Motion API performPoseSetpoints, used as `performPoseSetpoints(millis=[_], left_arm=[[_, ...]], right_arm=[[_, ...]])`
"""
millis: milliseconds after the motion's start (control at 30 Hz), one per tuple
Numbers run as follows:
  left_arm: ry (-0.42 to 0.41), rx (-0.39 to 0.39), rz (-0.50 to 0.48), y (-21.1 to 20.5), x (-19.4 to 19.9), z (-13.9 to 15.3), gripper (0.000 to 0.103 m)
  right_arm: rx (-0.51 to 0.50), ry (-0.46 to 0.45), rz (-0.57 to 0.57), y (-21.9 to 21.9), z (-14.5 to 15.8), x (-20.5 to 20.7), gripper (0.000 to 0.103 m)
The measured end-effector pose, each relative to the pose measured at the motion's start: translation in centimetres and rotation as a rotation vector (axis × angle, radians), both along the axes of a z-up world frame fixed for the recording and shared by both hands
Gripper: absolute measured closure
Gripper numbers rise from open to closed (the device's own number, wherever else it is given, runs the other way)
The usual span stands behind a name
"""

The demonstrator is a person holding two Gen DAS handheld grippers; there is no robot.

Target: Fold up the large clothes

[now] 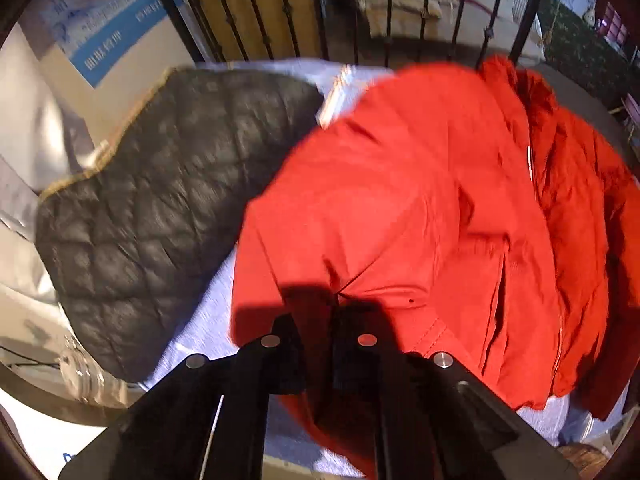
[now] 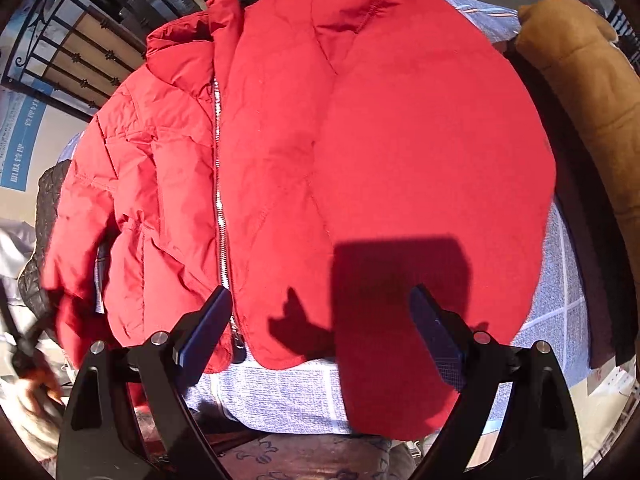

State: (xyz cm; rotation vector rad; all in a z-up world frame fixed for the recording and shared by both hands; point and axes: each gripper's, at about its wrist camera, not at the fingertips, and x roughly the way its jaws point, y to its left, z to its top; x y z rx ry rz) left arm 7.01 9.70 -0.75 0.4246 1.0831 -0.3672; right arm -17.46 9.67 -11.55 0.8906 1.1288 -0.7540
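A red puffer jacket point(image 2: 360, 140) lies spread front-up on a pale blue cloth point(image 2: 280, 392), its silver zipper point(image 2: 219, 184) running toward me. My right gripper point(image 2: 320, 320) hangs open just above the jacket's lower hem, one blue pad on each side, nothing between them. In the left wrist view the red jacket point(image 1: 420, 200) fills the right half. My left gripper point(image 1: 324, 312) is shut, pinching a fold at the jacket's near edge, and creases radiate from the pinch. That gripper also shows blurred at the right wrist view's left edge, by the sleeve point(image 2: 68, 280).
A black quilted jacket point(image 1: 160, 200) lies left of the red one on the same blue cloth point(image 1: 200, 332). A brown garment point(image 2: 580, 100) sits at the right. A black iron railing point(image 1: 260, 8) runs behind. A clear plastic bottle point(image 1: 84, 376) lies at the lower left.
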Motion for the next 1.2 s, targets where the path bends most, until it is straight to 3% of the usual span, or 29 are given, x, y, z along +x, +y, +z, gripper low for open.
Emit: performPoseSetpoints(millis=[100,200,233,300,333,433,467,500,633,733,833,967,1100,1167,1200], left_arm=[[-0.215,0.001,-0.032,-1.1,4.1,6.7,0.096],[-0.217,-0.040,-0.037,-2.4,9.2,9.1,0.096],[-0.225,0.000,-0.047,-3.3,11.0,8.7,0.091],[-0.263,0.197,-0.070,-5.5,13.9,6.2,0.072],[-0.272,0.256,-0.054,-5.5,14.7,5.5,0.059],[-0.201,0.205,-0.006,-4.4,16.0,5.0,0.049],[-0.191,0.189,0.046,-3.8,16.0,5.1,0.033],[-0.187,0.166,0.098,-3.0,16.1,5.5,0.026],[-0.163,-0.008,0.185,-0.3,13.4,7.5,0.025],[-0.217,-0.062,0.112,-0.6,9.1,8.8,0.020],[-0.219,-0.070,0.007,-2.0,4.9,7.9,0.017],[-0.119,-0.070,-0.096,-4.1,0.5,4.5,0.017],[0.030,-0.059,-0.129,-5.8,-2.4,0.6,0.017],[0.070,-0.049,-0.161,-6.7,-4.0,-0.8,0.017],[0.077,-0.039,-0.186,-7.2,-4.9,-1.2,0.018]], right_arm=[[-0.016,0.027,-0.011,0.0,-0.1,-0.8,0.014],[-0.017,0.031,-0.026,-0.4,-0.2,-1.5,0.014],[-0.021,0.033,-0.029,-0.6,-0.2,-1.6,0.014],[-0.035,0.031,-0.044,-0.9,0.1,-2.0,0.014],[-0.038,0.028,-0.054,-1.0,0.2,-2.2,0.014],[-0.057,0.051,-0.075,-1.2,0.5,-3.1,0.014],[-0.080,0.066,-0.081,-1.1,0.7,-3.6,0.014],[-0.100,0.088,-0.086,-1.0,0.8,-4.1,0.014],[-0.063,0.121,-0.144,-0.8,-0.5,-7.2,0.014],[-0.002,0.132,-0.149,-0.1,-2.0,-9.0,0.014],[0.091,0.132,-0.086,1.2,-4.0,-9.3,0.014],[0.119,0.188,-0.059,2.5,-6.4,-9.1,0.014],[0.150,0.119,-0.125,1.9,-8.1,-10.3,0.015],[0.136,0.055,-0.128,1.8,-8.4,-11.0,0.041],[0.130,0.025,-0.133,1.7,-8.4,-11.3,0.063]])
